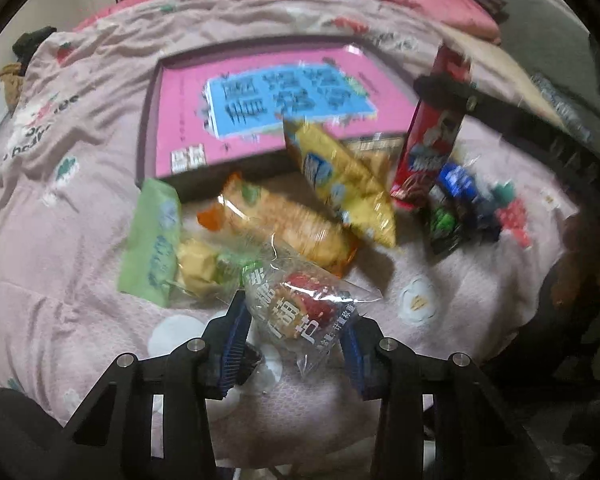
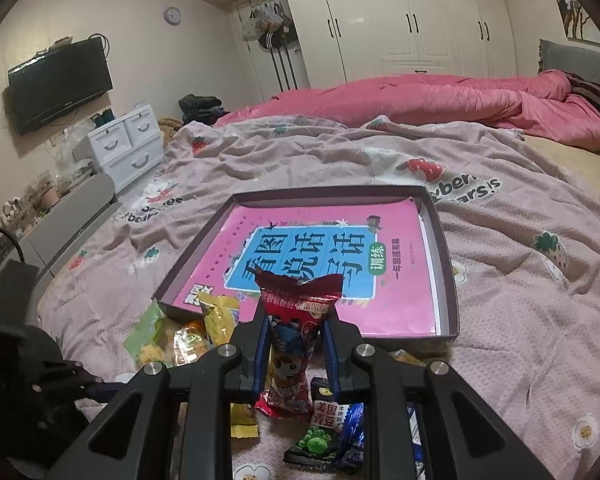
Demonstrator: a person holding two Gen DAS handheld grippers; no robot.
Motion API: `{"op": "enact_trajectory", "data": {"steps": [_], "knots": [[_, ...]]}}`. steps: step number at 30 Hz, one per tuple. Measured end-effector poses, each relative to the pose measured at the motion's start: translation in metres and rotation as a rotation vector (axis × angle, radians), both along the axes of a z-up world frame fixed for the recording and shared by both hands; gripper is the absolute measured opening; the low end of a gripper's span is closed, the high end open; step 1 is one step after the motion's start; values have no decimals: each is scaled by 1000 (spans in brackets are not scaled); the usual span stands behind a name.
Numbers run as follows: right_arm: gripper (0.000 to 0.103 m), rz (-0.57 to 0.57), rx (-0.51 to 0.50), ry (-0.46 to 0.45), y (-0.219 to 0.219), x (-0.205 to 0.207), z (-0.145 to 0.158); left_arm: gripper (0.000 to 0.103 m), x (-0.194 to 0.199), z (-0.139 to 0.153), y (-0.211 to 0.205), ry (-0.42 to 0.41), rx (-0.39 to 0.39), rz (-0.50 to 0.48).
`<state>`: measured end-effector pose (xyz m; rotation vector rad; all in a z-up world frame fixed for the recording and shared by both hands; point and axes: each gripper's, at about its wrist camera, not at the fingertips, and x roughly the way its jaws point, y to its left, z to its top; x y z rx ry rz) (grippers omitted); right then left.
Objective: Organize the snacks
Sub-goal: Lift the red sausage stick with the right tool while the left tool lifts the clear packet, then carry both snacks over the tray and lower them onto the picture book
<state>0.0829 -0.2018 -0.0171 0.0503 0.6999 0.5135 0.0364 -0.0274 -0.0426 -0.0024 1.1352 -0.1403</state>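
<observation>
1. A left gripper (image 1: pixel 296 332) is hanging over a pink bedspread (image 1: pixel 80 208) — its fingers partly closed on a clear packet (image 1: pixel 308 304) with red sweets, both blue pads touching the wrapper.
2. A right gripper (image 2: pixel 296 344) is clamping a tall red packet (image 2: pixel 296 320) upright, fingers drawn in tight against its sides.
3. A shallow tray (image 2: pixel 448 256) is lying on the bedspread just beyond the snacks, holding only a pink book (image 2: pixel 328 264).
4. Loose snacks are lying in front of the tray — a green packet (image 1: pixel 152 240), an orange packet (image 1: pixel 280 224), a yellow bag (image 1: pixel 340 184) and a dark pile (image 1: pixel 468 208) of small packets to the right.
</observation>
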Motion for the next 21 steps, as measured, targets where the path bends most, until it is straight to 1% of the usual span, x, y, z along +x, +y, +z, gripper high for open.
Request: {"op": "enact_trajectory", "data": {"steps": [3, 9, 15, 21], "knots": [[23, -4, 22, -7, -4, 3, 4, 44, 3, 17, 6, -39, -32, 16], [23, -28, 82, -19, -16, 13, 12, 44, 25, 36, 24, -104, -73, 60], [23, -55, 109, -35, -25, 30, 16, 44, 54, 39, 41, -152, -87, 103], [23, -80, 99, -56, -29, 48, 17, 44, 85, 34, 51, -183, -93, 127]]}}
